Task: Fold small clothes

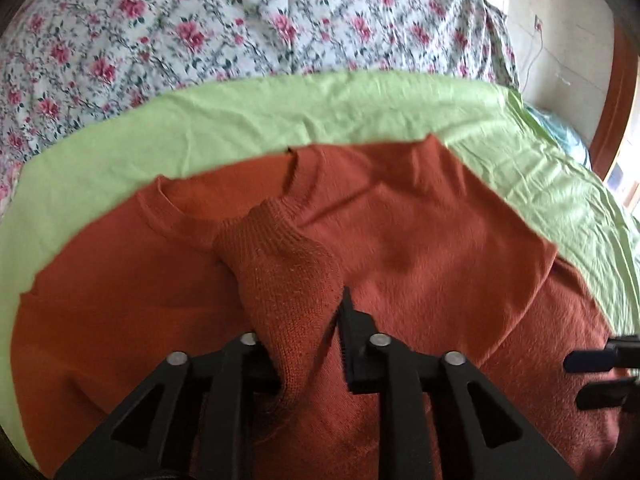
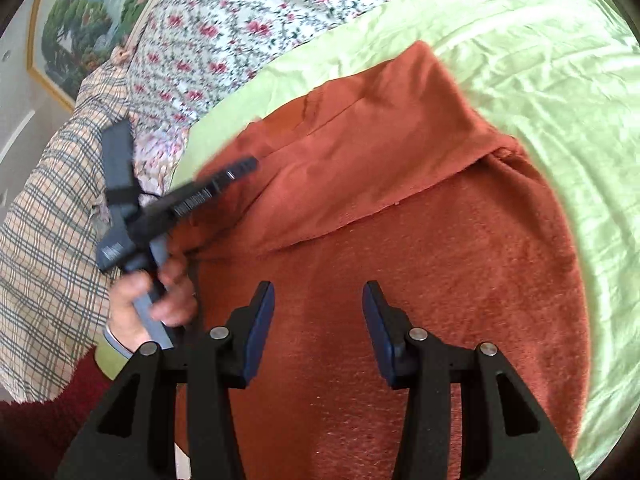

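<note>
A rust-orange knit sweater (image 1: 420, 248) lies flat on a green sheet, neckline (image 1: 300, 168) toward the far side. Its sleeve cuff (image 1: 276, 248) is laid across the chest and drapes between the fingers of my left gripper (image 1: 296, 320); the pads stand apart from the knit, and the left finger is hidden under it. In the right wrist view the sweater (image 2: 440, 280) has one side folded over (image 2: 380, 140). My right gripper (image 2: 318, 292) hovers open over the body with nothing between its pads. The left gripper (image 2: 240, 168) shows blurred there, held by a hand (image 2: 148, 300).
The green sheet (image 1: 240, 112) covers the bed around the sweater. A floral quilt (image 1: 160, 20) is heaped behind it. A checked cloth (image 2: 48, 220) lies at the left, under a framed picture (image 2: 80, 20). A wooden door frame (image 1: 616, 100) stands at the far right.
</note>
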The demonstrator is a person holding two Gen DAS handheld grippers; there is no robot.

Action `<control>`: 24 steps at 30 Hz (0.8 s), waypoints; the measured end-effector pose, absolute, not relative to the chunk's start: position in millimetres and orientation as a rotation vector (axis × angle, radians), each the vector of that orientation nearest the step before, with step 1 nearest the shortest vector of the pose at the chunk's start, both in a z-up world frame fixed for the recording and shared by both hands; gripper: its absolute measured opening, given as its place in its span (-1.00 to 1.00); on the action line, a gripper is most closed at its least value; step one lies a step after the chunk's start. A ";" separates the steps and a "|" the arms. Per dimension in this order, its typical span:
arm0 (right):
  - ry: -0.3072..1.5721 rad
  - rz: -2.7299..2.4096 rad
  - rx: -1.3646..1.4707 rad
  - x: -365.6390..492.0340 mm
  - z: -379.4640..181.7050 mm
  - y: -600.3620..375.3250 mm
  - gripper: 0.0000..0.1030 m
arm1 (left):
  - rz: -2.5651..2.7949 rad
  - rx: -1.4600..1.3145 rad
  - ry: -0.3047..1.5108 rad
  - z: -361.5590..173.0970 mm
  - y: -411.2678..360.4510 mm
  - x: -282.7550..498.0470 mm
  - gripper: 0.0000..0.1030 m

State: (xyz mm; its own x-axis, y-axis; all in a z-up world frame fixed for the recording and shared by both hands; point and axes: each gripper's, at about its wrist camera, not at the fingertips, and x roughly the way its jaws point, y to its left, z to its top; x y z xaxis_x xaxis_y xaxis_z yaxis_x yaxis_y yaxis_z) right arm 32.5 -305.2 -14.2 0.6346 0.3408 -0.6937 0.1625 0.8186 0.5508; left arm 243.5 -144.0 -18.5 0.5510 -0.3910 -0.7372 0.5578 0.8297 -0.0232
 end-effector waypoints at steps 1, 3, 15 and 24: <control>0.888 0.105 0.630 33.0 -13.5 -306.9 -0.08 | -0.565 0.224 0.811 -19.8 -142.5 238.9 -0.17; 0.880 0.100 0.634 35.2 -11.3 -309.3 -0.08 | -0.544 0.230 0.795 -18.7 -136.9 231.7 0.26; 0.859 0.188 0.611 114.8 -4.0 -299.5 -0.07 | -0.362 0.167 0.761 0.3 -16.5 161.9 0.34; 0.923 0.275 0.655 223.8 -24.6 -287.1 -0.07 | -0.056 0.071 0.894 -34.0 87.4 183.9 0.38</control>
State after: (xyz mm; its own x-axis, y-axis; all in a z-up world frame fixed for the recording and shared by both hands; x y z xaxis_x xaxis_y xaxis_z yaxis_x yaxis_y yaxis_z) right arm 223.8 -287.1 -24.6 0.5862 0.4863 -0.6479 0.0533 0.7749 0.6298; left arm 183.9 87.4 -34.0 0.6255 -0.0188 -0.7800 0.0782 0.9962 0.0387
